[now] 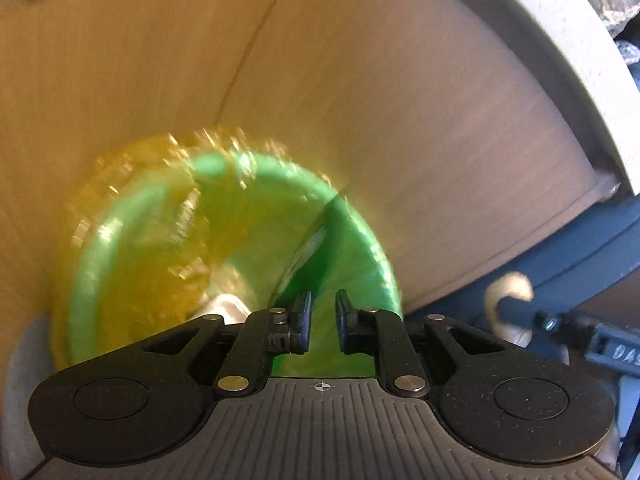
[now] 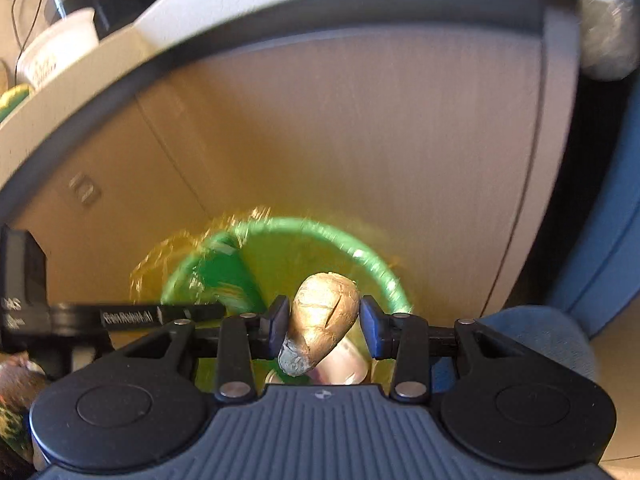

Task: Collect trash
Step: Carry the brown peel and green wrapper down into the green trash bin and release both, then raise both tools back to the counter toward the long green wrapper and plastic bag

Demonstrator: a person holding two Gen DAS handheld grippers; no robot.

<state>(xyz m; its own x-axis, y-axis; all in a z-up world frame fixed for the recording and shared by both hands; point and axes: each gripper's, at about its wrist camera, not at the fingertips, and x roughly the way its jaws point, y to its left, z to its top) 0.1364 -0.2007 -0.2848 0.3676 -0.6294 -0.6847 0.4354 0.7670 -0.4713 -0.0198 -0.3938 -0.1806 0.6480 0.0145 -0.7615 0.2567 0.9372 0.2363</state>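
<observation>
1. The jaws of the right gripper (image 2: 324,320) are clamped on a crumpled gold-brown lump of trash (image 2: 322,320), one pad on each flank.
2. Look at how that lump sits: its long axis is tilted, the rounded fat end up and away from the camera, the narrower greyish end pointing down and back toward the gripper body.
3. Left gripper (image 1: 323,322) now: its jaws stand a little apart and there is nothing between the pads, just green showing through the gap.
4. Below both grippers is a green bin (image 2: 362,254) with a yellowish see-through liner (image 1: 132,184) puckered around its rim. It is blurred in both views.
5. The gold lump hangs right over the bin's mouth, near the close side of the rim in the right wrist view.
6. A dark green flat piece (image 2: 224,276) leans inside the bin at the left; what it is I cannot tell.
7. The bin stands against pale wooden cabinet doors (image 2: 360,128), with a surface (image 2: 80,80) above them and a white bowl (image 2: 60,54) up on it, far left.
8. In the right wrist view the left gripper's black bar (image 2: 132,316) reaches in from the left, just beside the bin.
</observation>
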